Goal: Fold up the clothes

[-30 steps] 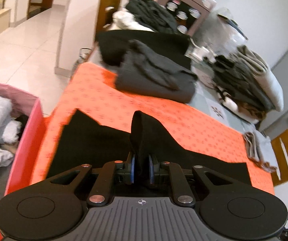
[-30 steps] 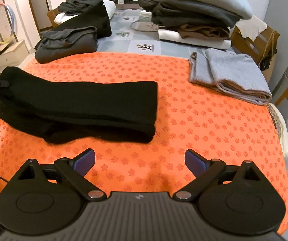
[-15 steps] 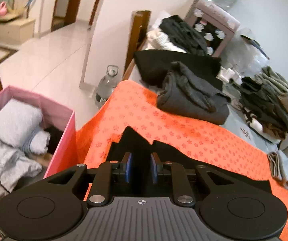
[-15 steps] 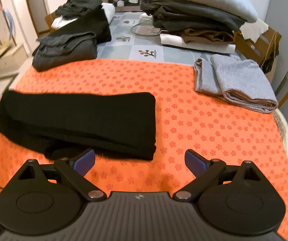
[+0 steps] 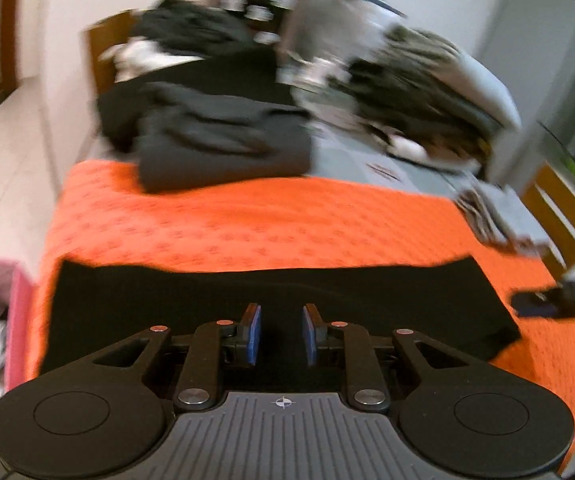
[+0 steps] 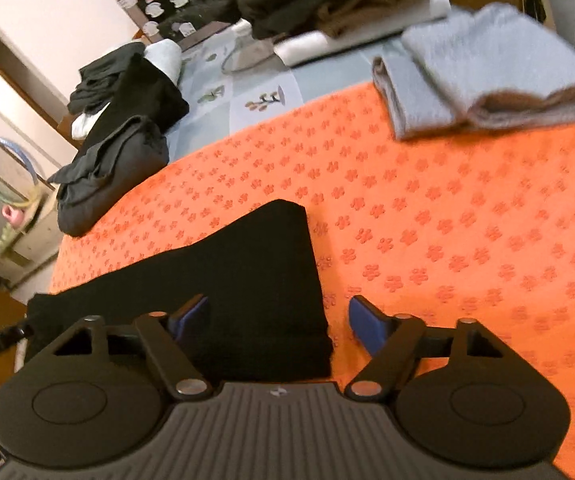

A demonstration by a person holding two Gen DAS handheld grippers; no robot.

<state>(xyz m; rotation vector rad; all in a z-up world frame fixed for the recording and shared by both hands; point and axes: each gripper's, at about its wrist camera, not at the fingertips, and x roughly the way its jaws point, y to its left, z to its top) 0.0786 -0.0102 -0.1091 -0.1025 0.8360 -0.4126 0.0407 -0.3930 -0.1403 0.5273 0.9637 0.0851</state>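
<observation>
Black folded garment (image 5: 271,300) lying along near edge of orange cloth (image 5: 271,224). Left gripper (image 5: 281,334) jaws narrowly parted over it, gripping nothing. Right gripper (image 6: 277,320) jaws wide, straddling garment's right end, blue pads (image 6: 363,326) apart from fabric.

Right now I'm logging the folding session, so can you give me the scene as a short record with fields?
surface: orange mat
item being folded: black garment, lying folded on the mat
left gripper: open, over the garment, gripping nothing
right gripper: open wide, jaws straddling the garment's end
finished pile nearby: grey folded cloth at the mat's far edge
also on table: dark grey bundle
</observation>
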